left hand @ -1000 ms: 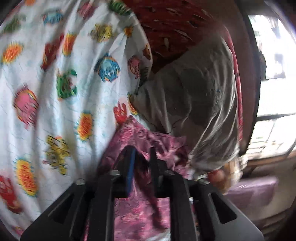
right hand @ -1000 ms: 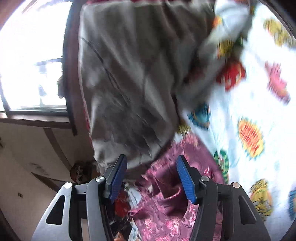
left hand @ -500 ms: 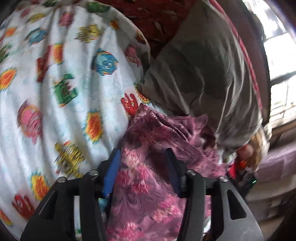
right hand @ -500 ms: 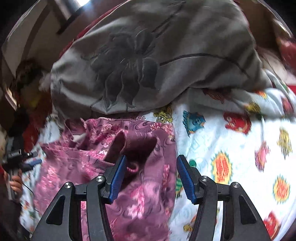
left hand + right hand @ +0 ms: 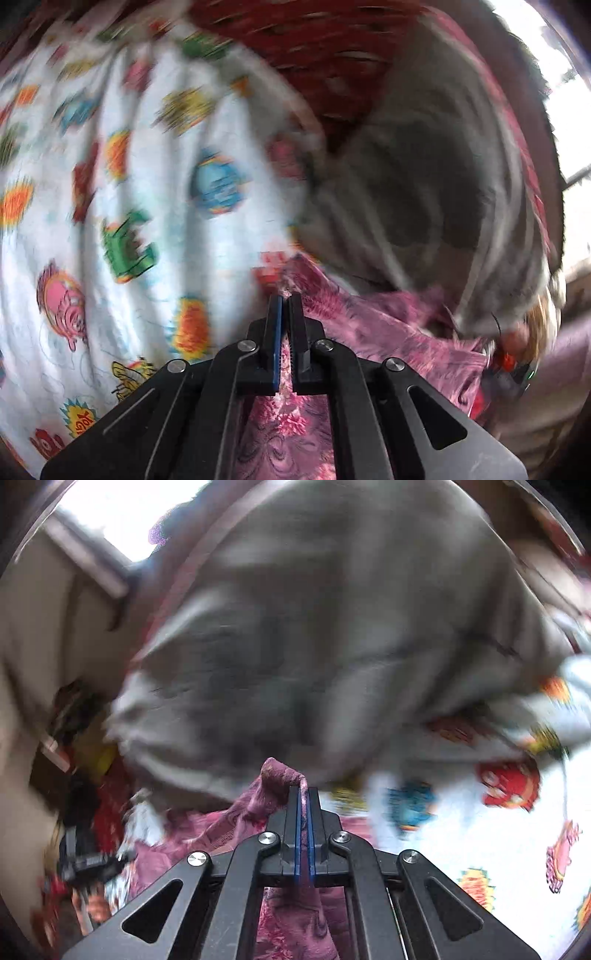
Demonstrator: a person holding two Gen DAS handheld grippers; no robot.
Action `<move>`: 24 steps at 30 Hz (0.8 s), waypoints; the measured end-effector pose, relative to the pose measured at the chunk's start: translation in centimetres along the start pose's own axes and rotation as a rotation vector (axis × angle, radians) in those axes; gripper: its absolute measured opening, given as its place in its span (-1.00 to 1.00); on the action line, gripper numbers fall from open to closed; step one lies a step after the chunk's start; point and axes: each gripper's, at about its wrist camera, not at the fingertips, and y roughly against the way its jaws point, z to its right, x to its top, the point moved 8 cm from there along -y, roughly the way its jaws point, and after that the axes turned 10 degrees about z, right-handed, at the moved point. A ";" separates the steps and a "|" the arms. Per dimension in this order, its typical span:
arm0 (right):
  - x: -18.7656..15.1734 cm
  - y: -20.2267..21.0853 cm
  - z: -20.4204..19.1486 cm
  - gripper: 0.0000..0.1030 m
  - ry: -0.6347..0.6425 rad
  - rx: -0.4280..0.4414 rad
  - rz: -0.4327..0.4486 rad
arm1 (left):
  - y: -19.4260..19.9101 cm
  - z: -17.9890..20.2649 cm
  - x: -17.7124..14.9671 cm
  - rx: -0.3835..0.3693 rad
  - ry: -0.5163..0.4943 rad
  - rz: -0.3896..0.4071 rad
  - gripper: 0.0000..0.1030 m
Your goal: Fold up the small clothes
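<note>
— What changed on the cartoon-print bedsheet (image 5: 147, 206)?
— Both tools' jaws have just closed: left tool (image 5: 284, 297) and right tool (image 5: 303, 788) each pinch the pink floral garment (image 5: 388, 332), lying beside the grey blanket (image 5: 314, 646).
— Meaning?
— Probably ready to lift and fold.

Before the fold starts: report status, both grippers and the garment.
Left gripper and right gripper just closed, both pinching the pink floral garment. Garment bunched on cartoon-print sheet. Grey pillow close behind.

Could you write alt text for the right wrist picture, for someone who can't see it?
The right gripper is shut on a fold of pink patterned cloth that trails down under it. Beyond lie a grey cushion and, to the right, a white sheet with colourful cartoon prints; the picture is blurred.
</note>
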 end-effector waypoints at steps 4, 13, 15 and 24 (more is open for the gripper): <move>-1.8 -1.1 4.2 -0.84 -0.170 -0.102 -0.062 | -0.4 -1.4 -0.1 -0.065 0.111 -0.030 -0.97; -3.8 -1.4 1.5 -0.76 -0.136 -0.028 -0.119 | 0.0 1.6 -1.2 -0.120 0.037 -0.045 -0.13; -3.4 -1.1 -0.1 -0.93 -0.078 -0.004 -0.075 | 0.1 2.1 -0.9 -0.040 -0.045 -0.010 -0.82; -4.6 -1.7 3.8 -0.91 -0.163 -0.148 -0.069 | -0.1 1.9 -1.3 0.049 -0.041 -0.030 -0.90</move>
